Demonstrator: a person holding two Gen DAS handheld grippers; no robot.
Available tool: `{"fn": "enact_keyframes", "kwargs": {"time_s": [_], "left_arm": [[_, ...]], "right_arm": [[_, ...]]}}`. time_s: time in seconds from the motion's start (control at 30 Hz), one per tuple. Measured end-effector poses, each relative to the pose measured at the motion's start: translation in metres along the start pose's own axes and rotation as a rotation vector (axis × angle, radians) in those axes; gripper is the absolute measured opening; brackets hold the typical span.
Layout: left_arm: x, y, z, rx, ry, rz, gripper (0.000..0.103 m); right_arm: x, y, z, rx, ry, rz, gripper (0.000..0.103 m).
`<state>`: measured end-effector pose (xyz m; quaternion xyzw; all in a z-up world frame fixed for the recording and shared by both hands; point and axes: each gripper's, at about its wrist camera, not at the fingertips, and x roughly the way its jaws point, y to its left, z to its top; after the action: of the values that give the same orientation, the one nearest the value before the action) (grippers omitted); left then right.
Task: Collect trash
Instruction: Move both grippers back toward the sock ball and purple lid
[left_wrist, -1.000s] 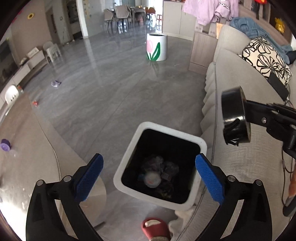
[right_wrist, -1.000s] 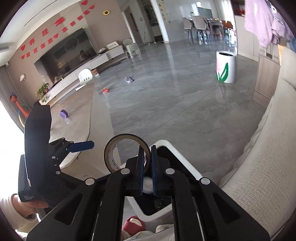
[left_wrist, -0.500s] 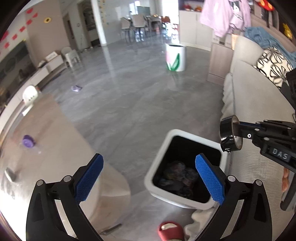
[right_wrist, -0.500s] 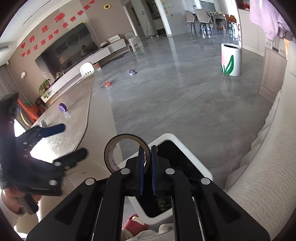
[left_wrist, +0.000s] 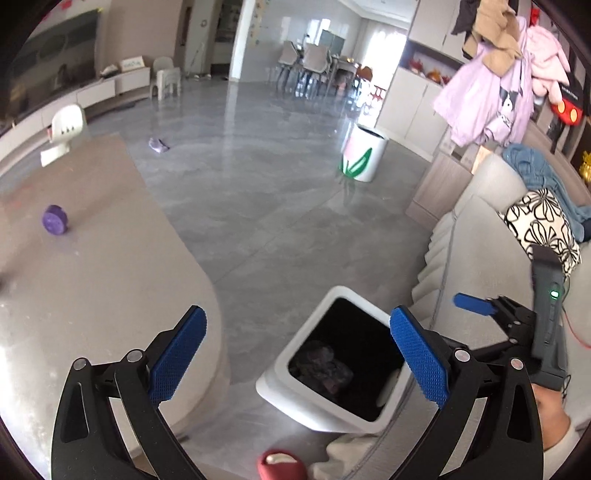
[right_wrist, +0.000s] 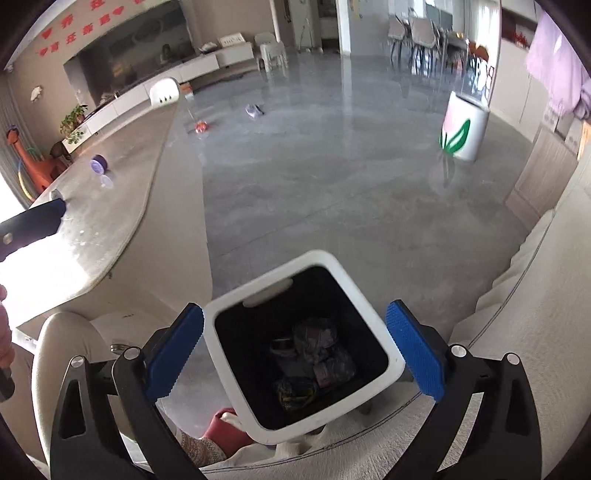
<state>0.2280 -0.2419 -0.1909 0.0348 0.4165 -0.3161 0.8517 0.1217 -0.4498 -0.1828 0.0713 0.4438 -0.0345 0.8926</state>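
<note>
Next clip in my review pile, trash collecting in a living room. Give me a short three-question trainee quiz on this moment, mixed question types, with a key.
1. True or false: the right hand-held gripper is clamped on a roll of tape.
2. Multiple choice: the white trash bin under the right hand-held gripper is A) empty, B) holding crumpled trash, C) covered by a lid.
3. Fill in: the small purple object lies on the ____.

Key:
1. False. Its jaws have just opened wide and nothing is between them.
2. B. Dark crumpled pieces lie at the bottom.
3. Table. The left hand-held gripper, also open and empty, points over its edge.
</note>
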Motion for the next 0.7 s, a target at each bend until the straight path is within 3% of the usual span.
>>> {"fn": "enact_keyframes", "kwargs": {"time_s": [0.33,0.7], "left_arm": [[-0.039,0.044,-0.005,-0.051,-0.075,0.078,0.098],[-0.083,0.119,-0.008,-0.139,-0.141,0.212,0.098]], "right_arm": [[-0.022,0.055,0.034,-0.096,-0.102,0.054,0.099],[-0.014,0.161,0.087,-0.247,-0.165,0.186,0.099]]}}
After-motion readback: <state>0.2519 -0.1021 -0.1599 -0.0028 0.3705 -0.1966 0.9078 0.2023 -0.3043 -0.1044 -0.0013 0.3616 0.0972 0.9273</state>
